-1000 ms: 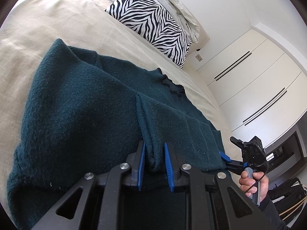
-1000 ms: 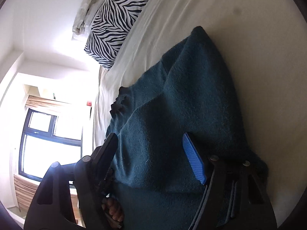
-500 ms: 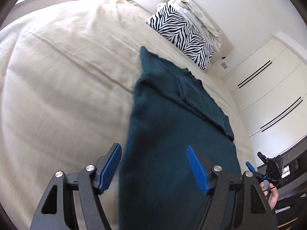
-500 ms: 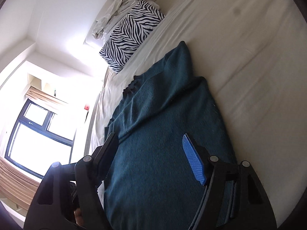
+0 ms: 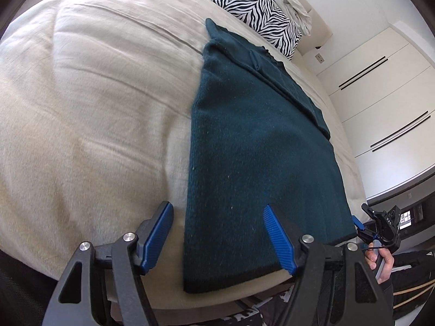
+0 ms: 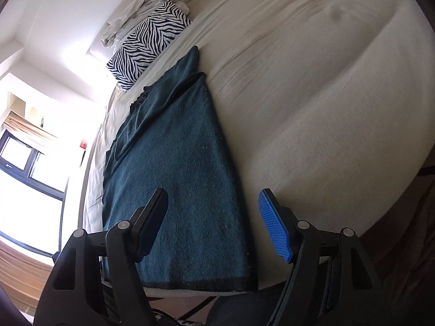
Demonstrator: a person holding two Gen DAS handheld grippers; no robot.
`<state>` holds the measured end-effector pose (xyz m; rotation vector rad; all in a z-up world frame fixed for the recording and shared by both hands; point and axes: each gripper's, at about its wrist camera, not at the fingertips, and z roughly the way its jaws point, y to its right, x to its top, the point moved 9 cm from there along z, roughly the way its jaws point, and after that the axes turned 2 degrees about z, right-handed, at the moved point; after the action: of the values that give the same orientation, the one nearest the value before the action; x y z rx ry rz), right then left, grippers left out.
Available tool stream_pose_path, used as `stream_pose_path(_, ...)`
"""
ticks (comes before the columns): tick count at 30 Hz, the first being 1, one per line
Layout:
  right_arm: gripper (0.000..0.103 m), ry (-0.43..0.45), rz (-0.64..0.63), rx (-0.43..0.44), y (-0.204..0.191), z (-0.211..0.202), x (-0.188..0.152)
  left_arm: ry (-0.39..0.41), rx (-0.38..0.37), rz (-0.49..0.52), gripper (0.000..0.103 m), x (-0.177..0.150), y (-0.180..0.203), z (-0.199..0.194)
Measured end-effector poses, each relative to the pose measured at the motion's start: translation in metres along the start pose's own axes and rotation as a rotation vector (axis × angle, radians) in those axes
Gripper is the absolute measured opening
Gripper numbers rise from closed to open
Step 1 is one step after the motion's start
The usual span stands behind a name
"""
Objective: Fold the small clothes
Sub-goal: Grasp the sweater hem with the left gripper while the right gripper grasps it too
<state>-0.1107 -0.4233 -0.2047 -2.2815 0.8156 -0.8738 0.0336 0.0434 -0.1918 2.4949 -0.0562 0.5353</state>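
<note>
Teal knit sweater (image 5: 261, 146) lay flat on the bed (image 5: 89, 108), hem at the near edge. Both grippers, left (image 5: 220, 236) and right (image 6: 214, 222), were spread, holding nothing. Soft, thick and limp, it probably wanted pinching at the hem corners.

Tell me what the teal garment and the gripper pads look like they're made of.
The teal garment looks like a thick knit, maybe wool or fleece: matte, fuzzy, flecked with pale lint, with a darker hem band. The left gripper has blue pads that look like ribbed rubber or plastic; which one is unclear.
</note>
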Motion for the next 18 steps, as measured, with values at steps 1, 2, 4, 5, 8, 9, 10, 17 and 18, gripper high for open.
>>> stream_pose_path(1, 0.068, -0.008, 0.006, -0.008, 0.007, -0.001, -0.004, -0.011, 0.006, 0.007, 0.069, -0.003, 0.001, 0.001)
stream_pose_path(2, 0.068, -0.013, 0.011, -0.018, 0.011, -0.002, -0.006, -0.021, 0.012, 0.012, 0.068, -0.007, 0.002, 0.001)
stream_pose_path(4, 0.068, -0.016, 0.022, -0.017, 0.018, -0.006, -0.012, -0.038, 0.015, 0.02, 0.068, -0.013, 0.004, 0.001)
stream_pose_path(5, 0.068, -0.02, 0.027, -0.015, 0.02, -0.008, -0.014, -0.046, 0.018, 0.02, 0.067, -0.016, 0.004, 0.001)
stream_pose_path(8, 0.068, -0.034, 0.039, -0.015, 0.023, -0.013, -0.017, -0.065, 0.009, 0.004, 0.065, -0.02, 0.002, 0.002)
stream_pose_path(9, 0.068, -0.041, 0.045, -0.017, 0.027, -0.016, -0.018, -0.07, 0.005, -0.003, 0.065, -0.021, 0.001, 0.002)
stream_pose_path(10, 0.068, -0.051, 0.052, -0.016, 0.027, -0.016, -0.017, -0.076, 0.002, -0.007, 0.064, -0.021, 0.0, 0.002)
stream_pose_path(17, 0.068, -0.153, 0.068, 0.01, 0.024, -0.008, -0.031, -0.123, -0.021, -0.028, 0.064, -0.028, 0.001, 0.0)
stream_pose_path(18, 0.068, -0.169, 0.062, 0.016, 0.021, -0.005, -0.033, -0.127, -0.025, -0.026, 0.064, -0.029, 0.001, 0.0)
